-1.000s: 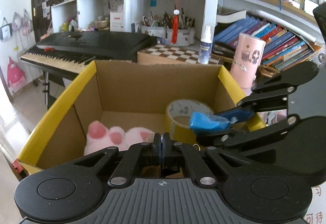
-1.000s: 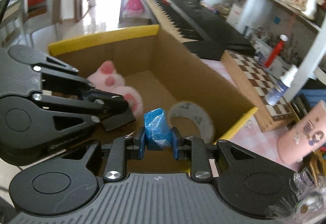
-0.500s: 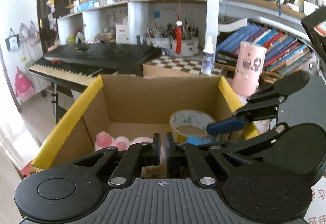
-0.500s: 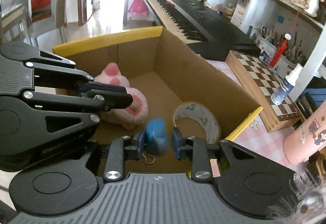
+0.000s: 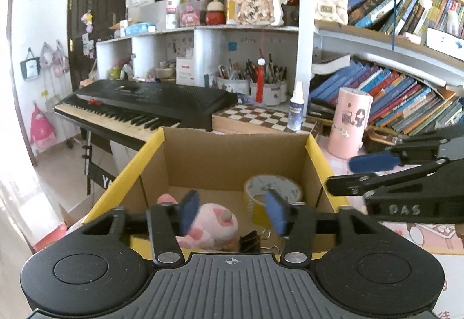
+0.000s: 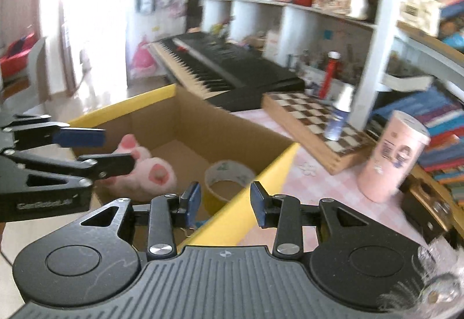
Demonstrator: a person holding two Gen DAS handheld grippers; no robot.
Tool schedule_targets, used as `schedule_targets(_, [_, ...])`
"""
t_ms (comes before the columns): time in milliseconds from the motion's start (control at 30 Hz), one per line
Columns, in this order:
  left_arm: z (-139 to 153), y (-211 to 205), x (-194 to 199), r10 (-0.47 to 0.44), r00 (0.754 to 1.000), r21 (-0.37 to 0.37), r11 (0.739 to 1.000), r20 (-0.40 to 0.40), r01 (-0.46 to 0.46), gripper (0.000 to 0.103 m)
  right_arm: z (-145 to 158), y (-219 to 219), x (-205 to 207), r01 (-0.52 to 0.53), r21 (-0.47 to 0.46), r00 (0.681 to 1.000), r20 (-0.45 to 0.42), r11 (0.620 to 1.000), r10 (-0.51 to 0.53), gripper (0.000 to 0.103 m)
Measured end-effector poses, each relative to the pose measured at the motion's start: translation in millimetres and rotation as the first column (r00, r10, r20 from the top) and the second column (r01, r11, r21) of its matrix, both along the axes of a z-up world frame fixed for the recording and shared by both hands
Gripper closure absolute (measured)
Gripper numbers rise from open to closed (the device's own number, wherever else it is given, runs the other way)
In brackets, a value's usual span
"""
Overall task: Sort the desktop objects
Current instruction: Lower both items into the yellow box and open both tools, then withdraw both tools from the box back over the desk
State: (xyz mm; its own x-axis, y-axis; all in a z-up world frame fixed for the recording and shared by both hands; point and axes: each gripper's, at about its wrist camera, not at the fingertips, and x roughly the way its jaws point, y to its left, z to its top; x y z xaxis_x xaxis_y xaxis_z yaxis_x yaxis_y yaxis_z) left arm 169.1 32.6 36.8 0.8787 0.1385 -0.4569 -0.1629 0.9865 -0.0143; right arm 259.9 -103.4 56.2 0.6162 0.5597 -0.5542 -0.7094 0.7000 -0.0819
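An open cardboard box with yellow flaps (image 5: 313, 153) (image 6: 255, 194) holds a pink plush toy (image 5: 213, 224) (image 6: 148, 174), a roll of tape (image 5: 272, 191) (image 6: 229, 178) and a black binder clip (image 5: 251, 240). My left gripper (image 5: 232, 213) is open and empty above the box's near edge. My right gripper (image 6: 225, 203) is open and empty over the box's right flap. A bit of the blue packet (image 6: 200, 224) shows low in the box by its left finger. Each gripper shows in the other's view, the left one (image 6: 95, 149) and the right one (image 5: 356, 174).
A pink cylinder (image 5: 349, 123) (image 6: 390, 156), a small spray bottle (image 5: 296, 107) and a chessboard (image 5: 261, 119) (image 6: 316, 127) stand on the pink checked desk behind the box. A black keyboard (image 5: 145, 101) sits at back left. Shelves of books (image 5: 406, 104) stand at right.
My right gripper opened and let the blue packet fall into the box, then pulled back to the right. My left gripper opened and rose away from the box.
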Motion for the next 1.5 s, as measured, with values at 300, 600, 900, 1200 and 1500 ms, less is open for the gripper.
schedule_targets(300, [2,6,-23,0.003,1.000,-0.014,1.000,0.019,-0.003,0.034,6,-32,-27,0.210,0.111,0.978,-0.034,0.971,-0.208,0.068])
schedule_targets(600, [2,19,-51,0.033,0.999,-0.031,0.999,0.023,-0.032,0.029,-4,-46,-69,0.377,0.160,0.926,-0.053,0.912,-0.373,0.068])
schedule_targets(900, [-6,26,-83,0.030,1.000,-0.029,0.999,0.007,-0.030,0.026,-20,-49,-111,0.457,0.136,0.889,-0.082,0.879,-0.450,0.064])
schedule_targets(1200, [-12,29,-108,-0.004,1.000,-0.026,1.000,-0.020,0.003,0.025,-31,-45,-150,0.491,0.117,0.871,-0.100,0.863,-0.481,0.063])
schedule_targets(1500, [-23,25,-128,-0.064,0.996,-0.005,0.998,-0.066,0.063,0.025,-39,-35,-182,0.485,0.090,0.873,-0.112,0.870,-0.475,0.058])
